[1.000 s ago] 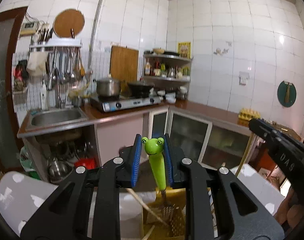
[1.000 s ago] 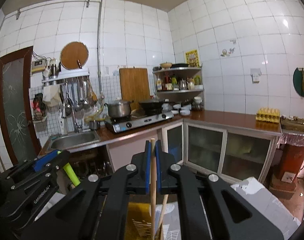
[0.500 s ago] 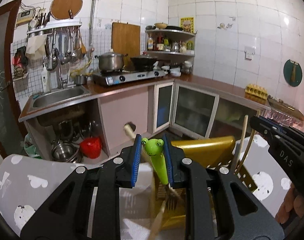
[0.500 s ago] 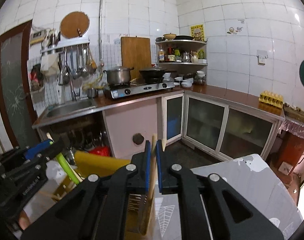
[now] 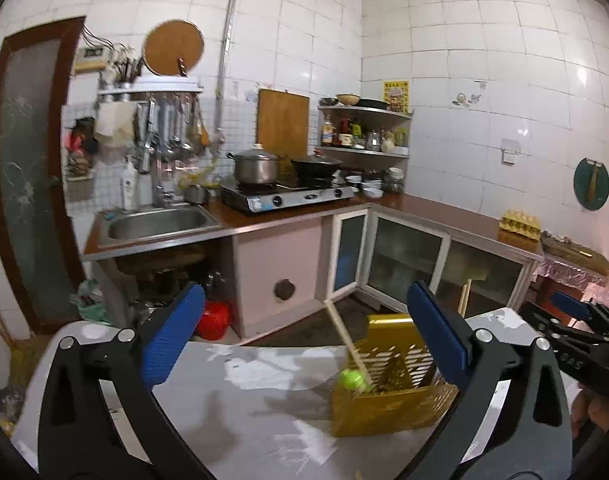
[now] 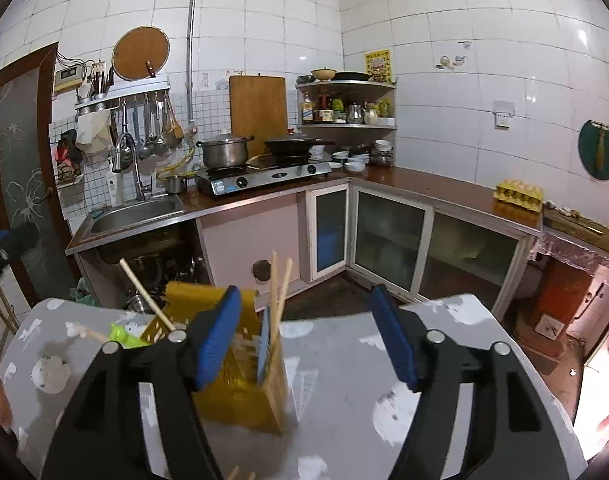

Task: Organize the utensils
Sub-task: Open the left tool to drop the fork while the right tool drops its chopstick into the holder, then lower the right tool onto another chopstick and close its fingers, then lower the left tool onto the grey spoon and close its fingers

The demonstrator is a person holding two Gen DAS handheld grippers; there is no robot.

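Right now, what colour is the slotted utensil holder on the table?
Yellow utensil holder, clearest in the right wrist view.

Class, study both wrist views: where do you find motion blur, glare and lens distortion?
Left wrist view: the yellow utensil basket and the green-handled utensil smear with motion blur; wall tiles bow from fisheye. Right wrist view: the basket is blurred too, the stove sharp, and daylight glares at the lower right edge.
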